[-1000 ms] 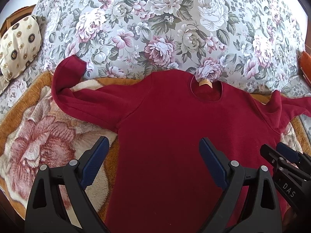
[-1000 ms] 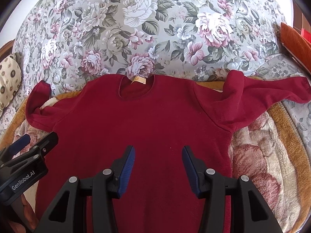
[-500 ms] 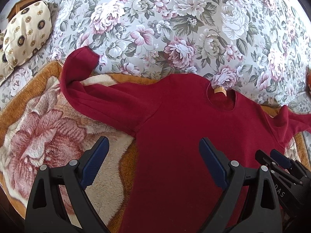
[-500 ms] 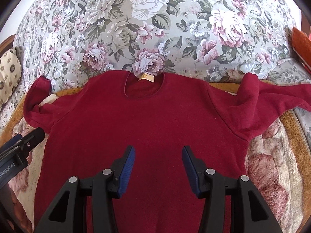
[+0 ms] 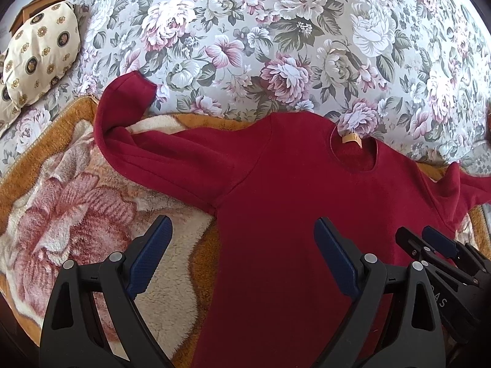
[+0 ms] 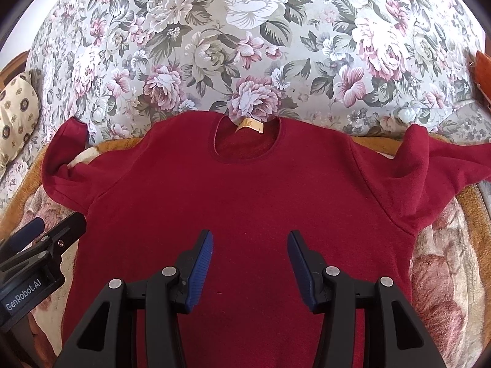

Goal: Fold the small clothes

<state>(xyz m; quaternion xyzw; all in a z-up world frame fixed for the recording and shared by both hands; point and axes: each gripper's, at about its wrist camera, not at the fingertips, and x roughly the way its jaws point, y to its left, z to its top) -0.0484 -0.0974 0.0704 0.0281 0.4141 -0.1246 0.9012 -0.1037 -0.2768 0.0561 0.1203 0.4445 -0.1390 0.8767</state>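
Observation:
A dark red long-sleeved sweater [image 5: 307, 214] lies flat, front up, collar and tan label [image 6: 250, 125] away from me; it also shows in the right wrist view [image 6: 245, 190]. Its left sleeve [image 5: 147, 156] bends back at the cuff; its right sleeve [image 6: 435, 168] is bunched with a raised fold. My left gripper [image 5: 242, 239] is open and empty above the sweater's left side edge below the armpit. My right gripper [image 6: 249, 245] is open and empty above the middle of the chest. Each gripper shows at the edge of the other's view.
The sweater lies on an orange-bordered plush blanket [image 5: 70, 214] with a rose pattern, on a floral bedspread [image 5: 276, 46]. A cream patterned pillow [image 5: 36, 55] lies at the far left. An orange object [image 6: 483, 73] sits at the right edge.
My left gripper has moved left, from over the chest to the sweater's left side edge. My right gripper has shifted left toward the chest's middle. Both stay open.

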